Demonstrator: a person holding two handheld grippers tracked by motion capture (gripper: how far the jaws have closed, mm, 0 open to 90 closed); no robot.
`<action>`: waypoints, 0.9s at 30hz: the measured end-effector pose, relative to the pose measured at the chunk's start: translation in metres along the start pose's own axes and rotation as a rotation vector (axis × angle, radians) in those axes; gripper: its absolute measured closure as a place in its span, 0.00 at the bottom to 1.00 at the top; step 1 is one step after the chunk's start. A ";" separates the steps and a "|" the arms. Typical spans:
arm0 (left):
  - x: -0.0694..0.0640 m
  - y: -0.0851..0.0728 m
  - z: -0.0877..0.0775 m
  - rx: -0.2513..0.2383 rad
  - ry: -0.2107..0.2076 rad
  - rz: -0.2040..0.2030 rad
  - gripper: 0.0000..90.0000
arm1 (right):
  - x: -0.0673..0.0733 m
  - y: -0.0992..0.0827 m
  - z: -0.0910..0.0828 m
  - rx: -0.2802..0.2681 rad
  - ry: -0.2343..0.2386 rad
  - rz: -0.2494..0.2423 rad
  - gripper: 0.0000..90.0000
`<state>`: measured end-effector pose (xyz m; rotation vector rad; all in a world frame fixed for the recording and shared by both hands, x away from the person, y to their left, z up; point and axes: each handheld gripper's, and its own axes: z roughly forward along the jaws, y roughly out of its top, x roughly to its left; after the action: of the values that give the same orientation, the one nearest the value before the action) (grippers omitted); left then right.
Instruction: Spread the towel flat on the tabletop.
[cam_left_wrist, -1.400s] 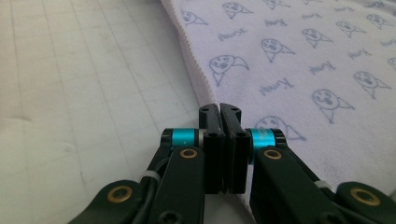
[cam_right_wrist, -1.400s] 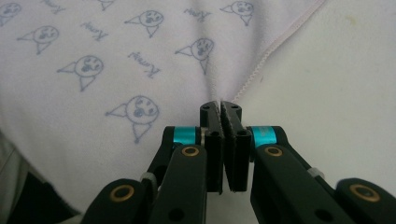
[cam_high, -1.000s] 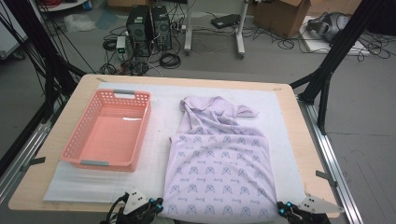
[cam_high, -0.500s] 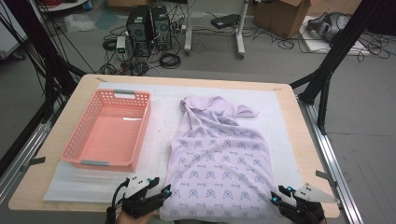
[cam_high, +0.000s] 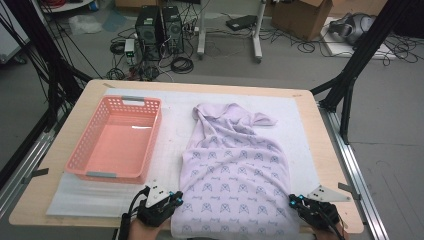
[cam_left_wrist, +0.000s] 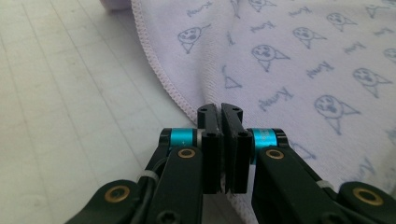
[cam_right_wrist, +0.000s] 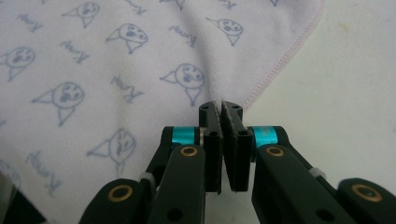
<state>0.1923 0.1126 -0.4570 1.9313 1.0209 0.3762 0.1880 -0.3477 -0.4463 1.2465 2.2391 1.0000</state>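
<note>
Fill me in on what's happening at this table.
A person is working a pale lilac printed cloth spread on the table's white mat. The left gripper has just closed on the cloth's left hemmed edge near its front corner, and the right gripper has just closed on the right edge; both have fabric pinched between the jaws. The far end of the cloth lies bunched. A pink basket sits to the left, with nothing in it.

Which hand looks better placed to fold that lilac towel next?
Neither clearly: likely both. The left claw is shut on the towel at its near left edge, the right claw on its near right edge.
</note>
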 end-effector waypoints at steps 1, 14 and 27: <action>-0.001 0.000 -0.002 0.009 -0.004 0.005 0.96 | 0.000 -0.002 -0.003 0.002 0.009 -0.006 0.97; -0.006 -0.015 -0.030 0.043 -0.071 0.010 0.82 | 0.017 -0.031 -0.034 -0.006 0.140 -0.045 0.91; 0.048 0.053 0.041 -0.010 -0.008 -0.072 0.52 | -0.028 0.029 0.020 -0.075 -0.005 0.067 0.71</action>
<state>0.2732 0.1125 -0.4426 1.8804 1.0789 0.3321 0.2316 -0.3537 -0.4384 1.2978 2.1484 1.0935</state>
